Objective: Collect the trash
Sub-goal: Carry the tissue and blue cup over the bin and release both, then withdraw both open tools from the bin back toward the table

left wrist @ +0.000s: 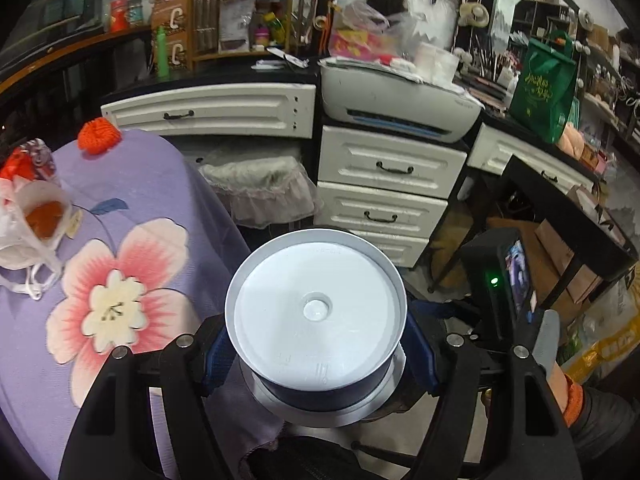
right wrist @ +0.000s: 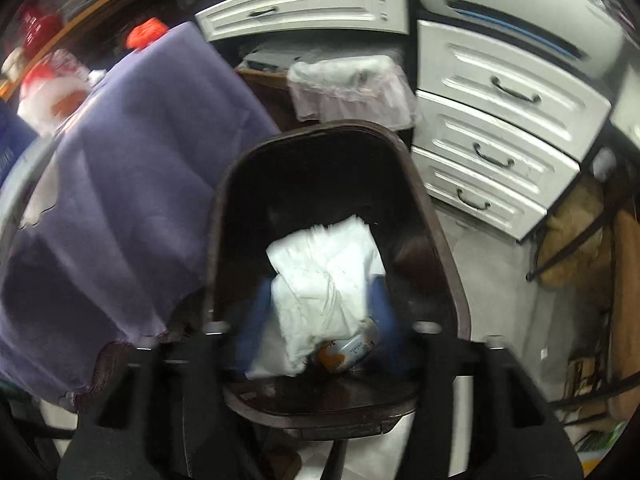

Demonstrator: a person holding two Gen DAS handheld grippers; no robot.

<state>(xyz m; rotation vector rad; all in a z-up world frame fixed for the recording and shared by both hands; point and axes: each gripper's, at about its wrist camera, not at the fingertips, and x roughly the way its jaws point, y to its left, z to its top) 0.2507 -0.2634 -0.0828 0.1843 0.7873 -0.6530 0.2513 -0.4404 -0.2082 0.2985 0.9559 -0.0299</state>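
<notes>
Silver-grey plastic fills the middle of the left wrist view: a round tub (left wrist: 316,316), seen bottom-first, is clamped between the blue-padded fingers (left wrist: 218,360) of the left gripper (left wrist: 318,364), which grasps it by its dark side wall. Left of the tub lies a purple cloth (left wrist: 132,208) printed with a large pink flower. At the cloth's far left edge sits a white bag (left wrist: 24,236) holding something orange, with red packaging (left wrist: 28,160) just behind it and an orange knitted ball (left wrist: 99,136) at the cloth's far end. Beyond the tub stand white drawers (left wrist: 384,184) with a grey printer (left wrist: 400,104) on top. Right of the tub, a gloved hand (left wrist: 550,344) shows at the gripper's edge.

In the right wrist view, blurred, a dark bin (right wrist: 436,240) sits directly below the right gripper (right wrist: 316,340). Its jaws stand apart, released, pads pressing on nothing. Between and just beyond them, inside the bin, lie crumpled white paper (right wrist: 328,276) and, touching the paper's near edge, an orange and silver can (right wrist: 348,352). The cloth hangs left of the bin, the drawers stand to its right, and a lined basket (right wrist: 348,88) sits behind it.
</notes>
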